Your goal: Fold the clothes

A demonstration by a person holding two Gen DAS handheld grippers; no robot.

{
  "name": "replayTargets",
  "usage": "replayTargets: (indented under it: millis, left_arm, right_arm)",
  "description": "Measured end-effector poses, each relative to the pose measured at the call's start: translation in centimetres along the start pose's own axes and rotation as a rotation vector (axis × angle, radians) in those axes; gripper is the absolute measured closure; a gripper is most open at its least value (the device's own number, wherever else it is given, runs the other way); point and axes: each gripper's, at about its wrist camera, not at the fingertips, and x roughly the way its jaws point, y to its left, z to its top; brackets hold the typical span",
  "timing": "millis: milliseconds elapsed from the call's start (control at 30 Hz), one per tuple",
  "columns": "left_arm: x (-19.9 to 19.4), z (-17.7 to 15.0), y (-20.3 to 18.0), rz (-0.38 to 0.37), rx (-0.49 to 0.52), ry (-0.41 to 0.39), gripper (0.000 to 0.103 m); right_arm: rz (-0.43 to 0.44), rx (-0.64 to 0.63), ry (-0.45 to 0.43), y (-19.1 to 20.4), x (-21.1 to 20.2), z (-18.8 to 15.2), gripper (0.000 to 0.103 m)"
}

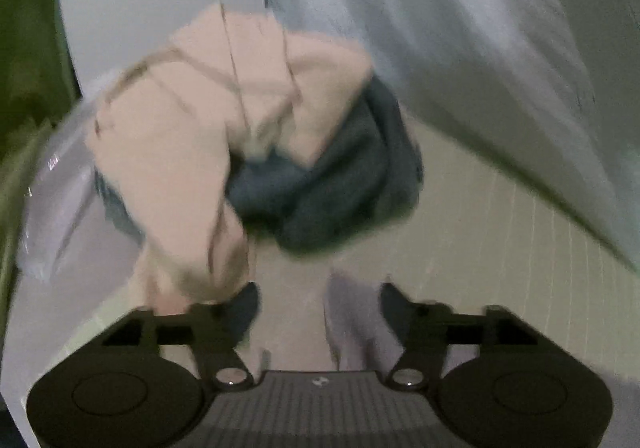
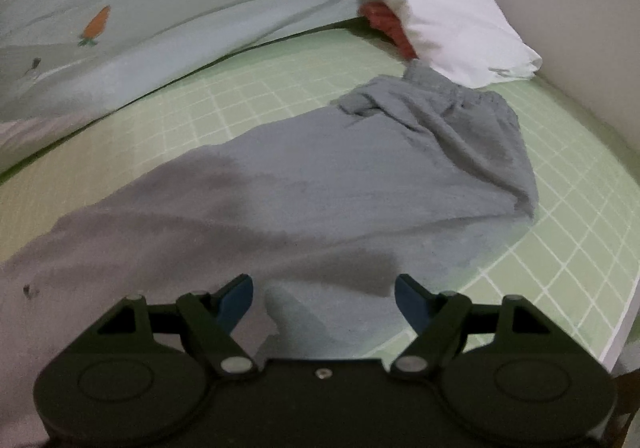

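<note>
I see a bed with a green checked sheet (image 2: 560, 232), a pale duvet with a carrot print (image 2: 160, 7) bunched along its far side. The grey trousers (image 2: 320, 183) lie stretched on the sheet, waistband rumpled toward the white pillow (image 2: 452, 11); I judge folding has barely begun. My right gripper (image 2: 324, 300) hovers over a trouser leg, jaws spread, pinching nothing. My left gripper (image 1: 316, 308) shows jaws spread too, with grey cloth lying between them unpinched. Ahead sits a beige garment (image 1: 208, 127) heaped over a dark blue one (image 1: 340, 183), both unfolded. The left view is blurred; something red (image 2: 384, 19) stays mostly hidden under the pillow.
</note>
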Motion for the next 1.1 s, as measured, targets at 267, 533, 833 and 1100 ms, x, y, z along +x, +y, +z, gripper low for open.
replayTargets:
  millis: [267, 533, 833, 1100]
  left_arm:
    - [0.0, -7.4, 1.4, 0.003, -0.057, 0.221, 0.029]
    - [-1.2, -8.4, 1.1, -0.041, -0.023, 0.173, 0.095]
    - [-2.7, -6.3, 5.7, 0.124, -0.152, 0.068, 0.092]
    - [-3.2, -8.7, 7.5, 0.075, -0.338, 0.099, 0.028]
  right_arm:
    - [0.016, -0.037, 0.040, 1.5, -0.1, -1.1, 0.023]
    - [0.050, -0.085, 0.048, 2.7, -0.3, -1.6, 0.022]
    - [0.053, -0.085, 0.030, 2.2, -0.8, -1.5, 0.022]
    - [0.080, -0.105, 0.040, 2.6, -0.5, -1.4, 0.022]
